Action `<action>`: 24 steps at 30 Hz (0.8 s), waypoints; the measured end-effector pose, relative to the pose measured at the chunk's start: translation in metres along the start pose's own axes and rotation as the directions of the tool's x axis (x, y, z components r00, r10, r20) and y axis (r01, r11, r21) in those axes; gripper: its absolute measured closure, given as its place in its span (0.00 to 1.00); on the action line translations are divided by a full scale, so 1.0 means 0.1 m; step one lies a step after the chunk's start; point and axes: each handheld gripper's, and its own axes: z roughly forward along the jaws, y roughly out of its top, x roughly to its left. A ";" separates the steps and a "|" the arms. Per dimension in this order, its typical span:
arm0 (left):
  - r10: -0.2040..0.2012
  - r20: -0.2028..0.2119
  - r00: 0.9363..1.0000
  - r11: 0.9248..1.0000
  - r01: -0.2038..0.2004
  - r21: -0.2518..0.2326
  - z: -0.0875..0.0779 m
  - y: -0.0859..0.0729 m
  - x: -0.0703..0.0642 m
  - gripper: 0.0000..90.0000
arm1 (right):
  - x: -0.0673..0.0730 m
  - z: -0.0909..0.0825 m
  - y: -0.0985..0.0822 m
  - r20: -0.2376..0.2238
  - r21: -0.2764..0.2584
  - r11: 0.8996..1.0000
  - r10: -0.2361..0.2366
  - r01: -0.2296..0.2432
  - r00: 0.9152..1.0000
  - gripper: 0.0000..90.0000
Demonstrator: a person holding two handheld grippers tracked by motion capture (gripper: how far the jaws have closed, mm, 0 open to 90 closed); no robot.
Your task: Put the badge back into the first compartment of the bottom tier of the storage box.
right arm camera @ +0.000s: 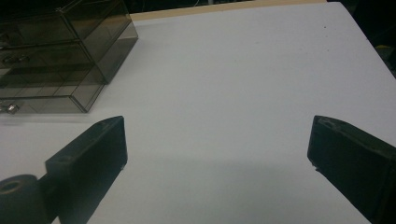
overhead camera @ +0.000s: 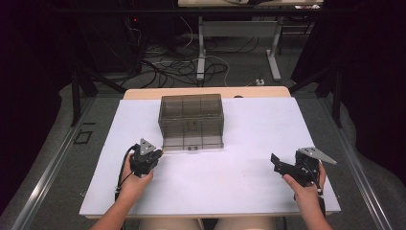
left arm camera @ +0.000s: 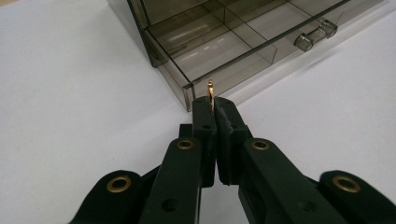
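A smoky clear plastic drawer box stands at the middle back of the white table top, with its bottom drawer pulled out. My left gripper sits just left of the drawer's front corner, shut on a small thin gold-coloured piece that sticks up between its fingertips. In the left gripper view the piece is right at the drawer's near corner. My right gripper rests at the right of the table, open, with nothing between its wide-spread jaws. The box lies far to its left.
The drawer has a small clear handle on its front and inner dividers. Beyond the table are a wooden edge, cables on the floor and desk legs. Dark curtains stand at both sides.
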 end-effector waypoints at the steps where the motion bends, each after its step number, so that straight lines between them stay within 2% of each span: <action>1: -0.001 0.000 1.000 1.000 0.001 -0.001 -0.01 0.00 0.00 0.98 | 0.00 0.00 0.00 0.000 0.000 1.000 0.000 0.000 1.000 0.05; 15: -0.033 0.015 0.999 0.998 0.034 -0.061 -0.09 0.03 0.02 0.98 | 0.00 0.00 0.00 0.001 0.004 1.000 0.002 -0.002 1.000 0.05; 16: -0.034 0.017 0.999 0.997 0.035 -0.067 -0.10 0.04 0.02 0.98 | 0.00 0.01 0.00 0.002 -0.013 1.000 0.006 -0.006 1.000 0.05; 18: -0.037 0.022 0.999 0.997 0.038 -0.068 -0.12 0.04 0.02 0.98 | 0.00 -0.01 0.00 -0.005 0.004 1.000 0.002 -0.002 1.000 0.05; 19: -0.036 0.021 0.999 0.997 0.037 -0.072 -0.12 0.05 0.02 0.98 | 0.00 0.00 0.00 0.001 -0.013 1.000 0.007 -0.007 1.000 0.05; 20: -0.051 0.027 0.998 0.995 0.053 -0.079 -0.12 0.04 0.01 0.98 | 0.00 0.00 0.00 0.001 -0.013 1.000 0.007 -0.007 1.000 0.05; 24: -0.060 0.040 0.997 0.994 0.063 -0.088 -0.15 0.05 0.02 0.98 | 0.00 -0.01 0.00 0.005 0.008 1.000 0.000 0.000 1.000 0.05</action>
